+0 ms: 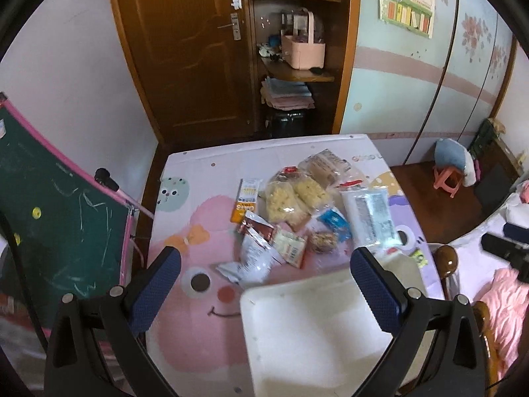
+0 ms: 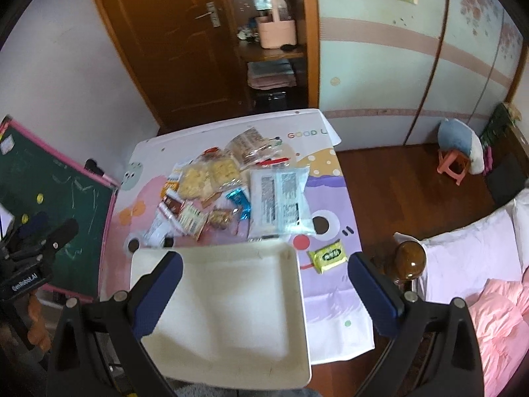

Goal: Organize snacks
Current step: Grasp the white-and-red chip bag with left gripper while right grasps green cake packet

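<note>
At the far left a green chalkboard (image 1: 56,211) with a pink frame leans beside the counter (image 2: 330,297), which is covered by a cartoon-printed cloth. The left tongs (image 1: 266,268) hang above the near part of the counter with their blue-padded fingers spread wide and nothing between them. Beyond them lies the heap of snacks — an orange-and-white carton (image 1: 246,200) at its left edge, a red-brown packet (image 1: 256,228) and a crumpled white wrapper (image 1: 251,261) just in front of it, then a clear bag of yellow crackers (image 1: 291,198) in the middle. A clear bag of brown biscuits (image 1: 325,165) sits at the back, a small blue packet (image 1: 335,223) lies nearer, and a large white pouch with printed labels (image 2: 281,201) forms the right side of the pile. The white tray (image 2: 231,314) rests empty at the near edge of the counter, its far rim just beside the heap (whether it touches the pouch cannot be told). To the right of the tray a small yellow-green packet (image 2: 327,254) lies alone on the cloth, apart from the rest. The right tongs (image 2: 264,266) hover over the tray — fingers likewise wide apart, holding nothing. Farther right a dark wooden bedpost knob (image 2: 410,261) stands by a bed with pink bedding (image 2: 496,314).
</note>
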`<move>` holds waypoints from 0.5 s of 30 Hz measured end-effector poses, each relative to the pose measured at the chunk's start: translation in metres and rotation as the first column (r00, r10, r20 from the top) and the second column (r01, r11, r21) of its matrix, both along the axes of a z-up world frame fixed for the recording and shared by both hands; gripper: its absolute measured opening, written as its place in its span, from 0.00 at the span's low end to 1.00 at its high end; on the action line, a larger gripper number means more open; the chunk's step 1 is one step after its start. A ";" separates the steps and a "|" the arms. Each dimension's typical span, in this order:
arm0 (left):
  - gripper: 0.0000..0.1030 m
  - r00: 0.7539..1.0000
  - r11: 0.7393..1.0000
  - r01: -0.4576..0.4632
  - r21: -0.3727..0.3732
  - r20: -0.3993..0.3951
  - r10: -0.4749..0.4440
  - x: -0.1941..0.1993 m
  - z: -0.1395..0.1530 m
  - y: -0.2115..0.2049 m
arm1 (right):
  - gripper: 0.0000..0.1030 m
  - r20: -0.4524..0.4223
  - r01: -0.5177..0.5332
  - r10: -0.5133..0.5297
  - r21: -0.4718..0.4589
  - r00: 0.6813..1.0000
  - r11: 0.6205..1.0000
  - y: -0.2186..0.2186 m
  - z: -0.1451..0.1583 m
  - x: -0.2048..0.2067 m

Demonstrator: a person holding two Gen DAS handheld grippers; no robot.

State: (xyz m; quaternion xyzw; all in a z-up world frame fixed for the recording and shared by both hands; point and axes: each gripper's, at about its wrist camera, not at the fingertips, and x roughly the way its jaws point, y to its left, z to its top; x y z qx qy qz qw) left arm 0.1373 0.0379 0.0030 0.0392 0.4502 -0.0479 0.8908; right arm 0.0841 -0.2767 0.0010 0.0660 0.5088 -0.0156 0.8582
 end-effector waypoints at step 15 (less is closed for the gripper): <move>0.99 0.931 0.996 0.093 0.003 -0.356 -0.086 0.117 -0.171 0.029 | 0.91 -0.376 0.366 -0.330 0.028 0.866 0.930 -0.099 -0.153 0.086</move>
